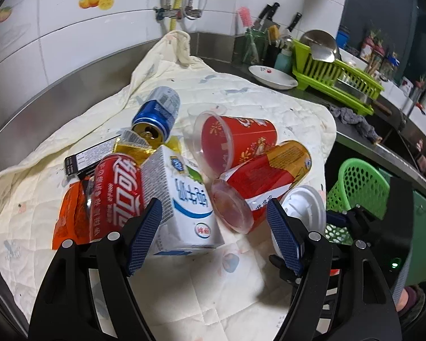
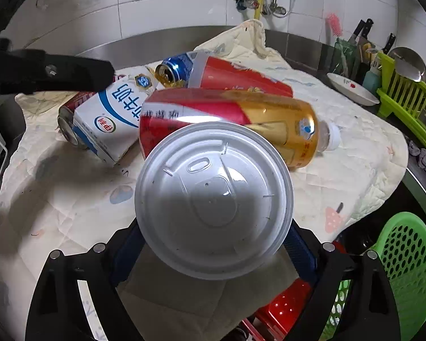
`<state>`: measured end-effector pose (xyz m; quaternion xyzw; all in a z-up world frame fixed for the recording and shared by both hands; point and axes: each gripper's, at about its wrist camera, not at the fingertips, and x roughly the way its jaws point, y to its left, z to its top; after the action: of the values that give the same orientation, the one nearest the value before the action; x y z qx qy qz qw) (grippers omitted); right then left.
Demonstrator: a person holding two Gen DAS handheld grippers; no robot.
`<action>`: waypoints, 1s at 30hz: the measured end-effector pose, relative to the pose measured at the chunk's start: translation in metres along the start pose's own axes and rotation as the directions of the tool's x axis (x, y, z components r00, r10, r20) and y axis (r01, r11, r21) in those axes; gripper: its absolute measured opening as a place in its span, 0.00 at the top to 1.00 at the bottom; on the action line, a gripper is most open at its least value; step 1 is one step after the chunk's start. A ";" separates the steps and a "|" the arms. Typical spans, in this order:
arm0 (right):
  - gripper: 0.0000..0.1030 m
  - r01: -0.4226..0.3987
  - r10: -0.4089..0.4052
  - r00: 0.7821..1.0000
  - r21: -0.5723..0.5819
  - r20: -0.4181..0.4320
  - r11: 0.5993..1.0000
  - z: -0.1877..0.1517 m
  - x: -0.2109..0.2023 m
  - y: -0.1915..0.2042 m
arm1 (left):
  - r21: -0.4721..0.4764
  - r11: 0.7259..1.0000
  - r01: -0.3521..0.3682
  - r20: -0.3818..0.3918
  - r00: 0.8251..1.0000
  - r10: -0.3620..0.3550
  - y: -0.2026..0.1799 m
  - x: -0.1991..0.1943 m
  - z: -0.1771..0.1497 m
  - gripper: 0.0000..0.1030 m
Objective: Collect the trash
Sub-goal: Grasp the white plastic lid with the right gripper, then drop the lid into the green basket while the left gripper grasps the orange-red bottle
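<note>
Trash lies heaped on a cream quilted cloth [image 1: 227, 270]: a white and blue milk carton [image 1: 184, 199], a red cola can [image 1: 116, 193], a blue can [image 1: 159, 110], a red-printed clear cup [image 1: 235, 139], a gold and red bottle [image 1: 269, 176] and an orange wrapper [image 1: 71, 213]. My left gripper [image 1: 213, 203] hangs open over the carton, its left pad by the cola can. My right gripper [image 2: 213, 227] is shut on a white-lidded cup [image 2: 213, 199] whose lid faces the camera and hides the fingertips. The same lid [image 1: 304, 204] shows at the cloth's right edge.
A green perforated basket [image 2: 406, 255] stands below the counter's right edge, with a red basket [image 2: 284, 304] beside it. At the back right are a white plate [image 1: 272, 76], a green dish rack [image 1: 335, 74] and knives. A tiled wall with pipes runs behind.
</note>
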<state>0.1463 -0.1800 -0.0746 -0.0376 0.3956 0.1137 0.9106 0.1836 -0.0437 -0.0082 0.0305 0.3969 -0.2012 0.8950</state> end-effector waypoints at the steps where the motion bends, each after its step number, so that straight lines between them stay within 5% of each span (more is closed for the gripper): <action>1: 0.16 -0.002 0.002 1.000 0.005 0.004 1.000 -0.001 -0.003 -0.001 | 0.012 1.000 0.002 -0.002 1.000 -0.002 -0.002 0.001 0.001 0.27; 7: 0.17 -0.010 0.008 1.000 0.054 0.030 0.998 -0.009 -0.026 -0.016 | 0.131 0.991 0.028 -0.019 0.999 -0.025 -0.025 0.013 0.008 0.27; 10: 0.26 -0.026 0.024 0.999 0.096 0.029 0.995 -0.014 -0.035 -0.029 | 0.178 0.982 0.055 -0.040 0.998 -0.049 -0.035 0.024 0.014 0.27; 17: 0.26 -0.081 0.083 0.997 0.145 -0.009 0.986 -0.019 -0.014 -0.032 | 0.194 0.978 0.080 -0.072 0.995 -0.068 -0.042 0.041 0.019 0.27; 30: 0.27 -0.073 0.070 0.997 0.157 0.022 0.985 -0.021 -0.015 -0.033 | 0.278 0.956 0.097 -0.093 0.993 -0.073 -0.049 0.049 0.021 0.27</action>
<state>0.1292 -0.2177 -0.0791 0.0497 0.3967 0.1151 0.9093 0.2087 -0.1098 -0.0237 0.1486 0.4015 -0.2925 0.8551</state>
